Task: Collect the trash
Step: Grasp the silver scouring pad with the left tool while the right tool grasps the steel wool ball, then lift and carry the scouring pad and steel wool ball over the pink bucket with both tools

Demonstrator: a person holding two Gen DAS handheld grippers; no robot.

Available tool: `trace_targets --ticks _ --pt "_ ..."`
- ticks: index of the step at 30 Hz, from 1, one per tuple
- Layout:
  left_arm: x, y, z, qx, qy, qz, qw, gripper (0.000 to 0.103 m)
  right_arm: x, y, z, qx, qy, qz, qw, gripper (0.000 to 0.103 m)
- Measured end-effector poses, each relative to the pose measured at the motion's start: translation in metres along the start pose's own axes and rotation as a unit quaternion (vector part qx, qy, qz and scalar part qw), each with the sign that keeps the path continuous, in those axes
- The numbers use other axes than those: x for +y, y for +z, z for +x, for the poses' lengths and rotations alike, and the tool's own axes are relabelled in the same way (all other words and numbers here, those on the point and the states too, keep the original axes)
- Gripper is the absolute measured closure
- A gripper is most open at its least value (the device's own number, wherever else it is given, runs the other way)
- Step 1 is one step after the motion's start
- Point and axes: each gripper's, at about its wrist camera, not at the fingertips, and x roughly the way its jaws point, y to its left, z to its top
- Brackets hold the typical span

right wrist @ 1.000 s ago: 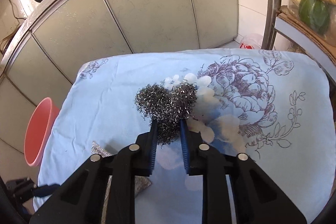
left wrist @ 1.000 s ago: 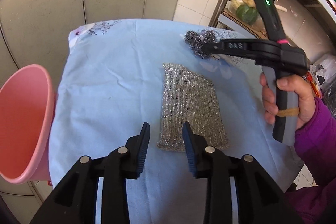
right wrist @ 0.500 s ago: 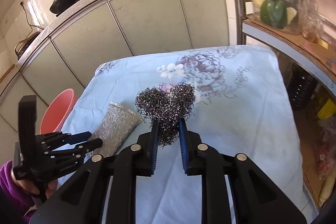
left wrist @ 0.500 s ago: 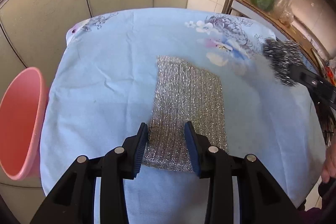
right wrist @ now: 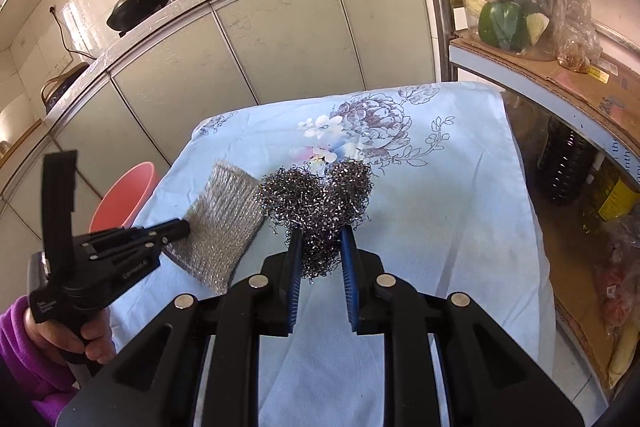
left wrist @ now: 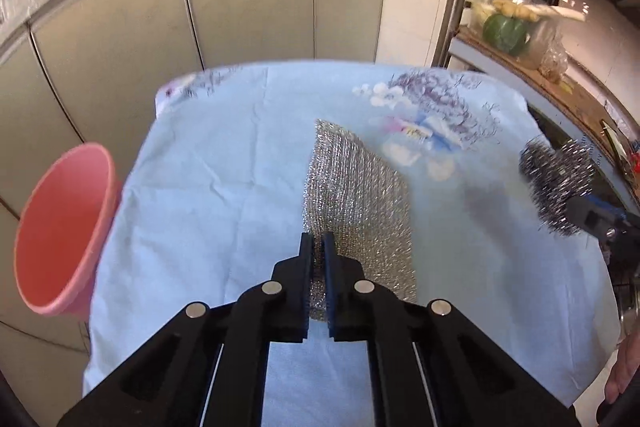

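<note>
Pinching the near edge of the flat silver mesh scouring cloth (left wrist: 356, 203), the left gripper (left wrist: 317, 247) has just closed on it. Lift it clear before swinging toward the pink plastic bin (left wrist: 60, 227). Further right, the right gripper (right wrist: 320, 243) clamps a grey steel-wool ball (right wrist: 316, 195) above the blue tablecloth (left wrist: 224, 155).

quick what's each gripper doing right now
left gripper: just closed on the silver scouring cloth
right gripper: shut on the steel wool
</note>
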Motion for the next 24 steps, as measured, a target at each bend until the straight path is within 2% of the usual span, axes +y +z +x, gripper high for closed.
trace_targets --ticks 7,17,24 --pt "-0.01 0.012 -0.037 -0.059 0.008 0.007 0.9982 0.098 0.005 -0.001 -0.004 -0.001 0.002 -0.01 1.0 0.084" --pt "-0.014 0.023 -0.067 -0.102 0.012 0.012 0.9946 0.098 0.017 0.01 -0.007 -0.013 0.004 -0.018 1.0 0.084" --pt "0.01 0.025 -0.078 -0.123 0.007 -0.02 0.9921 0.098 0.038 0.023 0.0 -0.011 0.001 -0.042 0.999 0.084"
